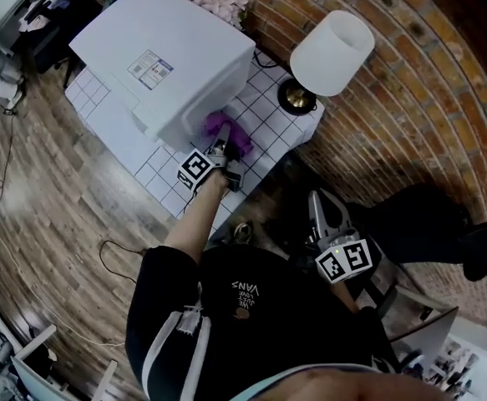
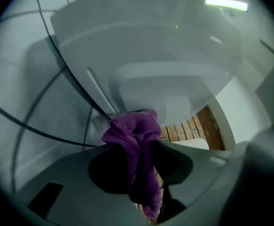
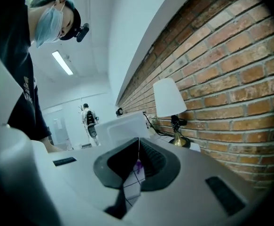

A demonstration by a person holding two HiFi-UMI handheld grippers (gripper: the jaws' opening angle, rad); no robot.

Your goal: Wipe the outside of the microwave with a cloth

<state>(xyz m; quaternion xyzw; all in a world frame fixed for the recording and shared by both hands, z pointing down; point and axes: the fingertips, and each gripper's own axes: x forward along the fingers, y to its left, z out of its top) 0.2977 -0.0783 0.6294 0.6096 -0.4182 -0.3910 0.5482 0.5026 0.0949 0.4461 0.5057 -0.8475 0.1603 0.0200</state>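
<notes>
- Head view: my left claw [image 1: 223,146] reaches out to the white microwave [image 1: 168,57] on the tiled bench [image 1: 264,119]. It pinches a purple cloth [image 1: 229,129] that lies against the microwave's near right side, low down by the bench top.
- Head view: my right claw [image 1: 330,220] hangs close to my body, off the bench and well apart from the microwave. A white-shaded lamp [image 1: 332,53] stands on the bench to the right of the microwave, by the brick wall [image 1: 410,98]. Wood floor [image 1: 51,182] lies to the left.
- Left gripper view: my left claw [image 2: 141,157] is clamped on the cloth [image 2: 134,135]. The cloth's bunched top pokes out past the jaws and touches the microwave's white surface [image 2: 151,55], and a tail of it hangs down between the jaws.
- Right gripper view: my right claw [image 3: 137,160] has its jaws pressed together with nothing between them. Past them I see the microwave [image 3: 127,126], the lamp [image 3: 168,98] to its right and the brick wall [image 3: 230,69] along the right side.
</notes>
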